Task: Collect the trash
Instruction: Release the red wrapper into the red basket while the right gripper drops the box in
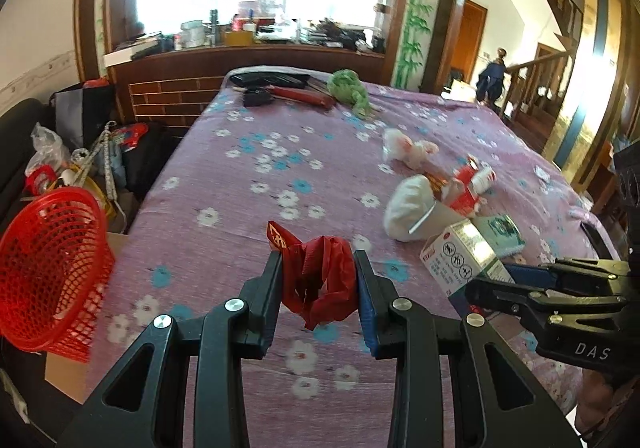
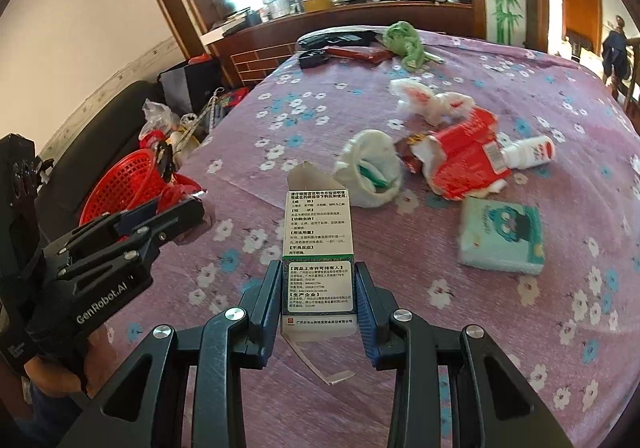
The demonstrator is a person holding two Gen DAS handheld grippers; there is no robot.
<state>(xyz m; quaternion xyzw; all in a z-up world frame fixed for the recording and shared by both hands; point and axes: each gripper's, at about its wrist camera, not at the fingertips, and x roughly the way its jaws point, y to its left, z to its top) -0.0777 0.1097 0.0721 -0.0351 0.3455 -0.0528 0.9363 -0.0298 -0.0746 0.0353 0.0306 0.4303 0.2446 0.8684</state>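
Observation:
My left gripper (image 1: 318, 284) is shut on a crumpled red plastic bag (image 1: 320, 280), held above the purple flowered tablecloth (image 1: 240, 183). My right gripper (image 2: 318, 296) is shut on a white and green medicine box (image 2: 318, 256) with its top flap open; the same medicine box (image 1: 460, 252) shows at the right of the left wrist view. A red mesh basket (image 1: 48, 264) hangs off the table's left edge, and the red mesh basket (image 2: 124, 183) lies behind the left gripper (image 2: 176, 207) in the right wrist view.
More litter lies on the cloth: a white paper cup (image 2: 372, 171), a torn red packet (image 2: 460, 159), a small white bottle (image 2: 528, 153), a tissue pack (image 2: 502, 236), crumpled white plastic (image 2: 424, 97) and a green bag (image 2: 404, 39). Bags and clutter (image 1: 80, 151) sit left of the table.

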